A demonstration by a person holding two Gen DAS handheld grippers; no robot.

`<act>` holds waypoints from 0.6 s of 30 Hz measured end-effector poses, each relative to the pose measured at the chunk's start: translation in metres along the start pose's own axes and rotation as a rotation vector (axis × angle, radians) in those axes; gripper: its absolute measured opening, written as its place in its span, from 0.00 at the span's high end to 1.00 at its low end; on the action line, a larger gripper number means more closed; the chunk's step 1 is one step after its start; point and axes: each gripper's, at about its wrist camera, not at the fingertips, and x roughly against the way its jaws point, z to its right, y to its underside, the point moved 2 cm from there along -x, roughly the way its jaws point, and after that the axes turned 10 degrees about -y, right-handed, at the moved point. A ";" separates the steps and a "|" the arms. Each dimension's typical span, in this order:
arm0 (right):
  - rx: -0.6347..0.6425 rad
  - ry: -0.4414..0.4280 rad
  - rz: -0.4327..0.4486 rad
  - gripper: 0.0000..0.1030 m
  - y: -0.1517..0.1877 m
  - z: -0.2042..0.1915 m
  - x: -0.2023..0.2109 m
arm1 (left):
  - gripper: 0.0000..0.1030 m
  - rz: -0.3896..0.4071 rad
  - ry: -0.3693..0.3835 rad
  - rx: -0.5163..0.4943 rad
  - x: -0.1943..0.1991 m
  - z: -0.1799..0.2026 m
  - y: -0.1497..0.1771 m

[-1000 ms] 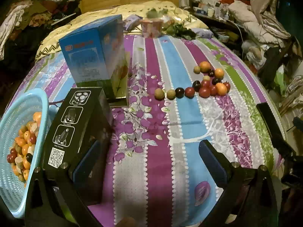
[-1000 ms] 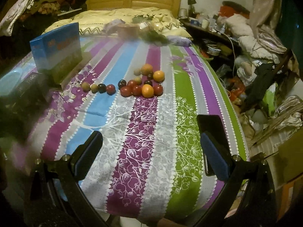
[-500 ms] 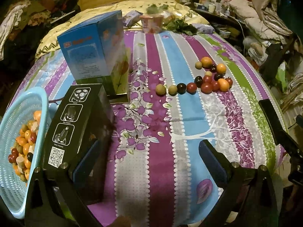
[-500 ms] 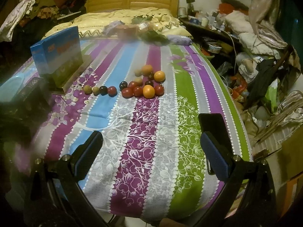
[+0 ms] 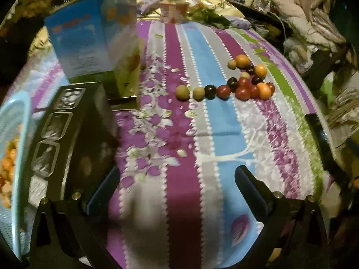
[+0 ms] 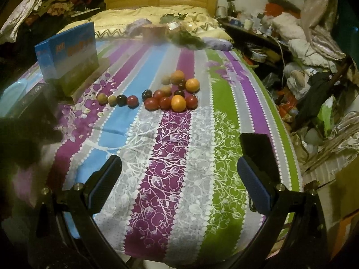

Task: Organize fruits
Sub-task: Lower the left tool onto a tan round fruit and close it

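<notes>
Basket (image 5: 15,121): lying at the far left edge of the left wrist view, light blue, with orange and red fruits blurred inside it.
Black box (image 5: 74,130): sitting just beside the basket on the striped bedspread (image 5: 184,148), its top panel showing three small framed pictures.
Blue box (image 5: 94,38): standing upright behind the black box — also showing at the left of the right wrist view (image 6: 67,53).
Left gripper (image 5: 177,190): hanging low over the near edge of the bed, its two fingers standing wide apart with nothing between them.
Row of fruits (image 5: 203,92): lying in a line on the bedspread past the boxes, two greenish-brown ones then a dark one and a red one, touching or nearly so.
Cluster of fruits (image 5: 250,78): sitting just to the right of the row, red, orange and dark pieces bunched together; the same group is showing mid-bed in the right wrist view (image 6: 175,92).
Right gripper (image 6: 179,183): hovering over the near part of the bedspread, well apart from the fruits, fingers spread wide and holding nothing.
Phone (image 6: 258,148): lying dark and flat near the right edge of the bed — just behind the right finger.
</notes>
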 end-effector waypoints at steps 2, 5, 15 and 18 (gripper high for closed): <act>-0.004 -0.017 -0.001 0.00 0.001 0.001 -0.003 | 0.03 0.025 0.008 0.010 -0.007 -0.002 -0.014; -0.004 -0.027 0.000 0.01 0.000 0.005 -0.007 | 0.10 0.052 0.007 0.027 -0.019 -0.004 -0.037; -0.047 -0.076 -0.031 0.02 0.001 0.026 -0.036 | 0.52 -0.065 0.067 0.060 -0.108 0.016 -0.072; -0.044 -0.095 -0.043 0.07 0.003 0.027 -0.044 | 0.52 -0.023 0.071 0.097 -0.114 0.015 -0.072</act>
